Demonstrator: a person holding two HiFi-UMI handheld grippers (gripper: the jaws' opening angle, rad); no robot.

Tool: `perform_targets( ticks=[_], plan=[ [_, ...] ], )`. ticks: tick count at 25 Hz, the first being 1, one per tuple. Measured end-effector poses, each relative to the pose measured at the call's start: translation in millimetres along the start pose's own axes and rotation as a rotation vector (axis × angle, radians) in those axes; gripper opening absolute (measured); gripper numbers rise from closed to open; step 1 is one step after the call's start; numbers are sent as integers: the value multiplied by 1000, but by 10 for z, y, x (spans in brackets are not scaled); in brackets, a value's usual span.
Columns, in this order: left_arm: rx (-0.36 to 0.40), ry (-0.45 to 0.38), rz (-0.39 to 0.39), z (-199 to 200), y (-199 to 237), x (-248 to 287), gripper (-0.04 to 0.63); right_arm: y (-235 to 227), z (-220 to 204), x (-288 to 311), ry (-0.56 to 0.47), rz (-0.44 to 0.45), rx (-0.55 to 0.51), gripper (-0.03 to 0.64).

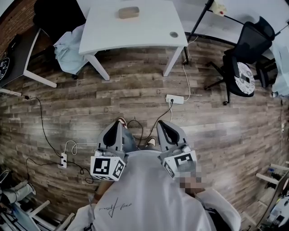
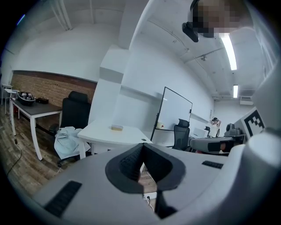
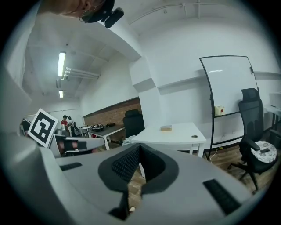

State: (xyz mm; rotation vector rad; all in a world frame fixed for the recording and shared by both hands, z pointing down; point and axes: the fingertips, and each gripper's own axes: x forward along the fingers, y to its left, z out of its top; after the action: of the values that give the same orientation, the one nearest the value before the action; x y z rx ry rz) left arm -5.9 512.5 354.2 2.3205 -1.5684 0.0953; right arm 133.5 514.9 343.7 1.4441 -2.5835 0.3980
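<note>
Two hand-held grippers (image 1: 118,124); one white table (image 1: 149,27); one tan block (image 1: 128,12); two power strips (image 1: 174,99).

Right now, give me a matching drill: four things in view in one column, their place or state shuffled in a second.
Things:
1 tan block
2 power strip
3 black office chair
4 left gripper

Place or state:
a lying on the wooden floor
b jaws together, nothing between them
c on top of the white table
d standing to the right of the table

Pairs: 1-c, 2-a, 3-d, 4-b
</note>
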Motion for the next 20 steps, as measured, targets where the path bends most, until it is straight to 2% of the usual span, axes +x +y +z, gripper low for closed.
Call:
perform_targets(
  ticks=[8,20],
  plan=[
    [-4,-12,-107,362,521,348,8,162,281,764,10,-18,-26,11],
    [22,-4,-157,676,1432,689,8,595,631,1782,1,-42,-61,11]
  ],
)
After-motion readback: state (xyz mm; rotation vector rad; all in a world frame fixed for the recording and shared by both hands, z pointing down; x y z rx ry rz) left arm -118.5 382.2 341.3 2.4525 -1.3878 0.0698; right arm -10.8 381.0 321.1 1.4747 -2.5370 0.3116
